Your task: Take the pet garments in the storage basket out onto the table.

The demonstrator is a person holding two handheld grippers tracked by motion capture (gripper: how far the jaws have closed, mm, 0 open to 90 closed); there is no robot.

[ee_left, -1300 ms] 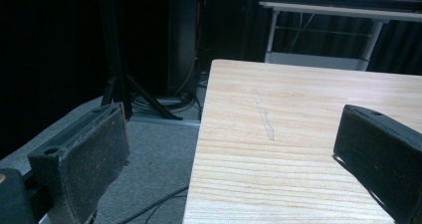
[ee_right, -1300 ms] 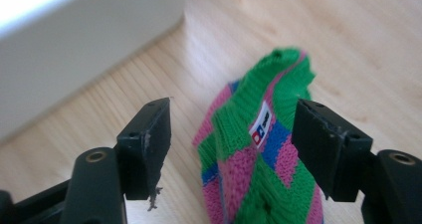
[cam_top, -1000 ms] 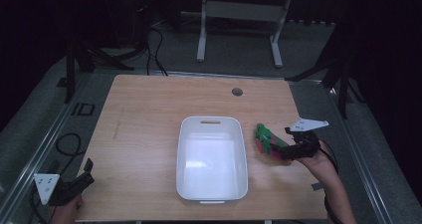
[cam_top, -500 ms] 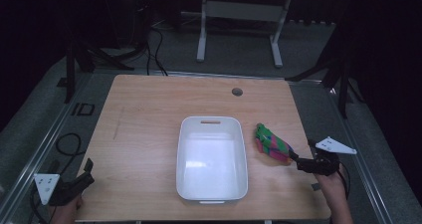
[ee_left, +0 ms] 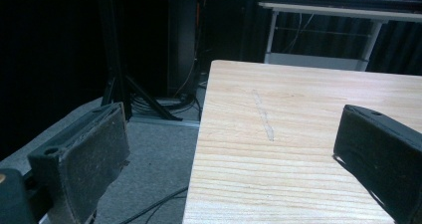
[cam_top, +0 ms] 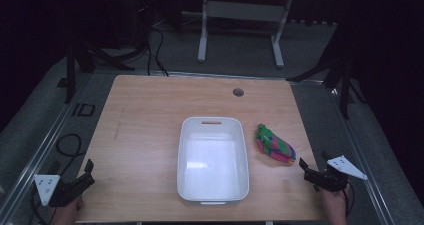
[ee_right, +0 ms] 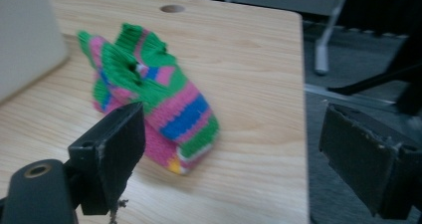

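A light wooden table seen from above; a white rectangular tub sits near its middle, long side running away from the person, a slot handle at its far end. Just right of the tub, not touching it, lies a folded knitted sock striped in green, pink and blue. The right gripper hovers at the table's near right edge, close to the sock, its jaws spread with nothing between them; in the right gripper view the sock lies on the wood just beyond the left jaw. The left gripper sits at the near left corner, well apart from the tub, jaws spread wide over the table's edge and empty.
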